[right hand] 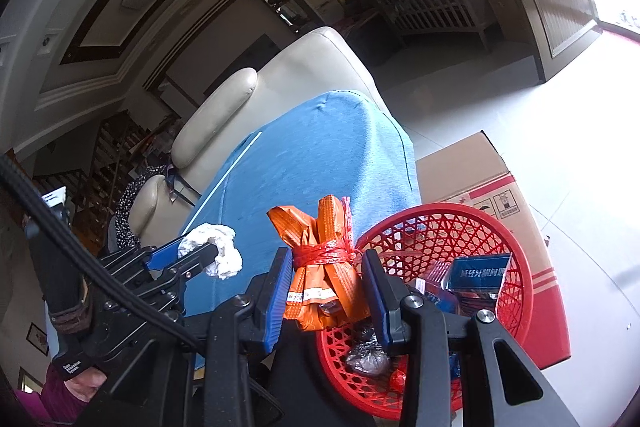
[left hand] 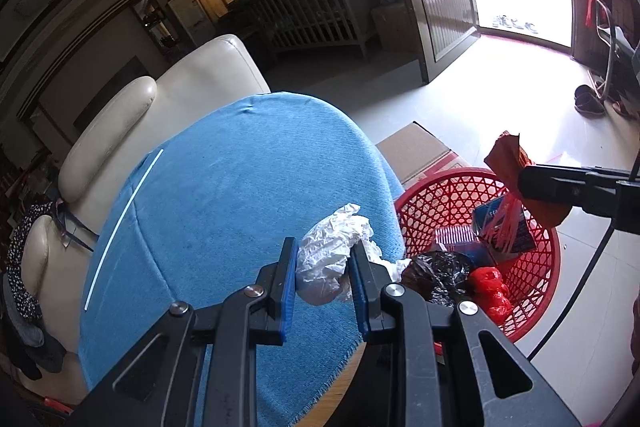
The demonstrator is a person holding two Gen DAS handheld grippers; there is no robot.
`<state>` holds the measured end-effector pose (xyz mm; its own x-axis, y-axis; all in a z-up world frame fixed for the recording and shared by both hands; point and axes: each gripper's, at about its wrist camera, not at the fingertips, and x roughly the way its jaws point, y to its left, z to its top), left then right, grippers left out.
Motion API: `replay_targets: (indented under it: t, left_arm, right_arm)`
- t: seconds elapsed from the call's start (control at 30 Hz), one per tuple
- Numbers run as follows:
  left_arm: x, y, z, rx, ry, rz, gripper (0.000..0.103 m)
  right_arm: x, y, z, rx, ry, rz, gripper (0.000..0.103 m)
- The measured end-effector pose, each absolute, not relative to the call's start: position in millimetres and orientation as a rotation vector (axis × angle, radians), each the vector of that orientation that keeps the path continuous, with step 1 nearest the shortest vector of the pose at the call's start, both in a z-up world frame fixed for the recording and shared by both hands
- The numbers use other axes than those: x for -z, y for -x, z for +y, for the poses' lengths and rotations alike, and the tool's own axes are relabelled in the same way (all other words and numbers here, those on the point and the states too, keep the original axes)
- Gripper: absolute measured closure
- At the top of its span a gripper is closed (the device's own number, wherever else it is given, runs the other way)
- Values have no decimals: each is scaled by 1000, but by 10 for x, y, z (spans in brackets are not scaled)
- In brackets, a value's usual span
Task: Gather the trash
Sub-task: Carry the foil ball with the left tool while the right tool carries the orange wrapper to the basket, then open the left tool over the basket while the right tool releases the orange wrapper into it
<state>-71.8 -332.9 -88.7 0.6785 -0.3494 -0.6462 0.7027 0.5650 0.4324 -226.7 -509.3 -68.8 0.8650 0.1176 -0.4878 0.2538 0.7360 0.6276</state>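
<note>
My left tongs (left hand: 324,277) sit at the lower middle of the left wrist view, and their blue pads are clamped on a crumpled wad of white tissue paper (left hand: 334,259), which bulges out above and between the two fingers. Under it spreads the table covered with a blue woven cloth (left hand: 224,187), with a thin white strip (left hand: 124,227) lying along its left side. In the right wrist view the same left tongs (right hand: 200,253) show at the left, with the white wad (right hand: 220,255) wrapped around their tips.

My right tongs (right hand: 326,291) fill the lower middle of the right wrist view, closed narrow on a bundle of orange plastic wrappers tied with red plastic string (right hand: 324,267). The bundle stands upright between the pads, its top poking above them. From the left wrist view the right tongs (left hand: 520,183) come in from the right edge, and the bundle (left hand: 508,163) hangs above the round red plastic lattice basket (left hand: 432,203).

That basket (right hand: 516,291) stands on the pale tiled floor just beside the table's right edge, in the lower right of both views. Inside it lie a blue printed carton (right hand: 480,273), a crinkled black plastic bag (left hand: 436,275) and a knotted red plastic bag (left hand: 490,291). A brown cardboard box with a red band (right hand: 480,179) stands right behind the basket. A cream leather sofa (left hand: 192,87) sits beyond the table in the upper left
</note>
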Motion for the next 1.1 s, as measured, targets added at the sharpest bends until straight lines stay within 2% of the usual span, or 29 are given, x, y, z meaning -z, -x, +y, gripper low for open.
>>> replay_targets:
  t: [1.1]
  left_arm:
    - [1059,865,-3501,761,-772,572,74]
  right_arm:
    - [894,2383,-5325,159,-832,556,62]
